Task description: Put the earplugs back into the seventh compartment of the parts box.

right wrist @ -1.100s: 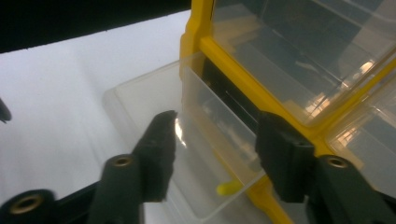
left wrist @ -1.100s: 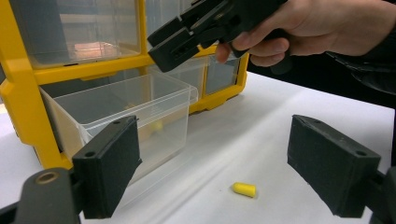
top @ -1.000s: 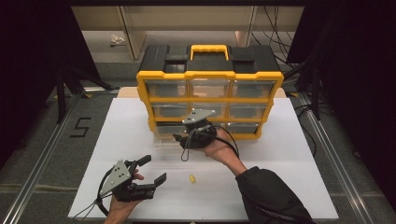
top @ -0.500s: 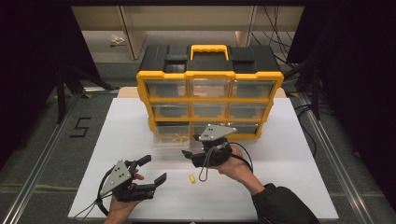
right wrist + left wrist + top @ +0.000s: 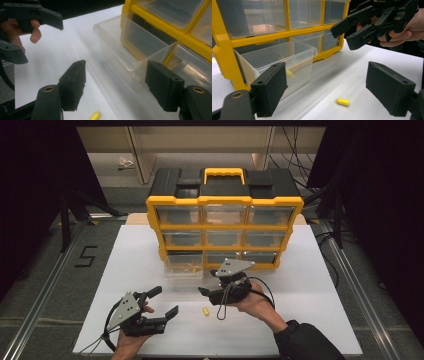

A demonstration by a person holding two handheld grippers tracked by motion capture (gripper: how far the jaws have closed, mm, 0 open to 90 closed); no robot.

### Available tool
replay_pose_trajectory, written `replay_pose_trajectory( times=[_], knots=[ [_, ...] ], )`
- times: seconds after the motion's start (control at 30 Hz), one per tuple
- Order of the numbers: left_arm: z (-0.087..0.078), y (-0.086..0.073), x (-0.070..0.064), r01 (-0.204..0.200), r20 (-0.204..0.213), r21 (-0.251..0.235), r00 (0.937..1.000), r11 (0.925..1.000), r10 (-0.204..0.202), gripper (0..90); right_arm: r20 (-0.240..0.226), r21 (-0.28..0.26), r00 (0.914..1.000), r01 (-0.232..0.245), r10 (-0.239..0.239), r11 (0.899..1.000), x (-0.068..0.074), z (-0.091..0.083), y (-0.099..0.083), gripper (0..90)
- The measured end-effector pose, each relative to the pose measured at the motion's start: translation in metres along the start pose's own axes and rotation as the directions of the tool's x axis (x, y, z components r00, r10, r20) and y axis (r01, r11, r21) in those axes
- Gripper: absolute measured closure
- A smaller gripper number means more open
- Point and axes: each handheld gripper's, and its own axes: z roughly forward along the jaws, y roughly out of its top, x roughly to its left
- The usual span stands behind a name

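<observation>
Both claws apart, empty. Yellow plug (image 5: 204, 312) on tabletop (image 5: 310, 285) between left claw (image 5: 162, 302) and right claw (image 5: 209, 282); open drawer (image 5: 184, 265) just beyond.

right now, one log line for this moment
left claw: open, empty | right claw: open, empty | earplug: on table, between claws | drawer: pulled out

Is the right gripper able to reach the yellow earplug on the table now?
Probably yes: the right gripper is open, and the earplug lies on the bare table beside it, with nothing between them.
</observation>
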Motion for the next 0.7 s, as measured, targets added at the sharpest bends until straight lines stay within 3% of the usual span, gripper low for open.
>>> replay_pose_trajectory(
  times=[0.33, 0.7],
  knots=[
    [0.001, 0.0, 0.0, 0.003, -0.001, -0.004, 1.0, 1.0, -0.003, 16.7, -0.017, 0.032, 0.9999, 0.0, 0.001, 0.999, 0.003, 0.003, -0.006, 33.6],
    [0.002, 0.001, 0.001, 0.002, -0.001, -0.003, 1.0, 1.0, -0.002, 16.7, -0.041, 0.133, 0.9991, 0.009, -0.004, 0.991, 0.005, 0.014, -0.018, 33.5]
  ],
)
